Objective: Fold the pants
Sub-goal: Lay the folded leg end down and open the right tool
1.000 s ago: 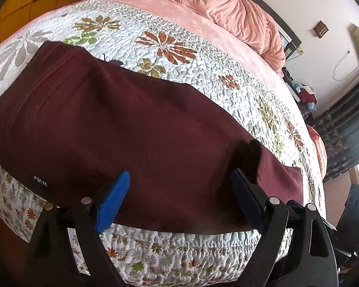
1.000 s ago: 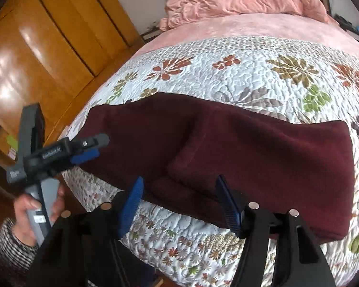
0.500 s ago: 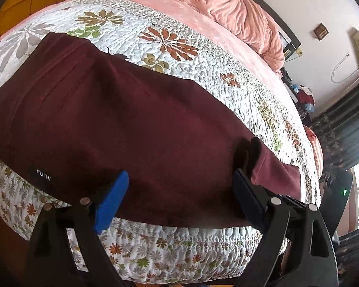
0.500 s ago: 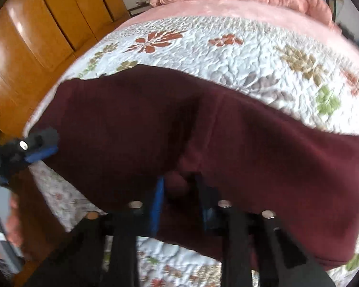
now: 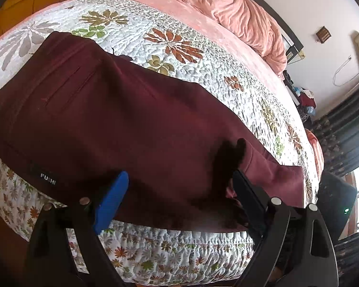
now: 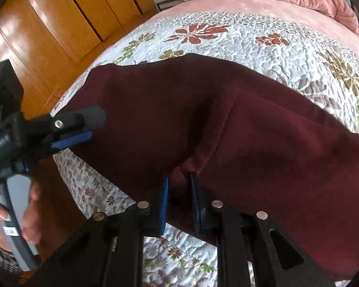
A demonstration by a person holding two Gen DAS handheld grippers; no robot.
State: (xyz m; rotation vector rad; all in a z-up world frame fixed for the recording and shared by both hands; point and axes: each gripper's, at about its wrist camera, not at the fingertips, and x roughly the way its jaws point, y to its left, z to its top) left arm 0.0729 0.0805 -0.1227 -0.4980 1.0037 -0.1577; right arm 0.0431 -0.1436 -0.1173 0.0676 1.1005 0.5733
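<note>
Dark maroon pants [image 5: 122, 124] lie flat along the near edge of a floral quilted bed, with a small white label near the waist at the left. My left gripper [image 5: 179, 191] is open, just above the pants' near edge, touching nothing. In the right wrist view my right gripper [image 6: 179, 186] is shut on a pinched fold of the pants [image 6: 227, 124] at their near edge. The left gripper [image 6: 83, 129] also shows there at the left, held in a hand, jaws apart.
The quilt [image 5: 203, 55] covers the bed's near half. A pink sheet and a bunched pink blanket [image 5: 227, 7] lie at the far end. A wooden wardrobe [image 6: 47, 31] stands to the left. Dark curtains [image 5: 347, 129] hang at the right.
My right gripper moved down onto the pants' near edge and closed on a fold of fabric. My left gripper stayed open and shifted only slightly.
</note>
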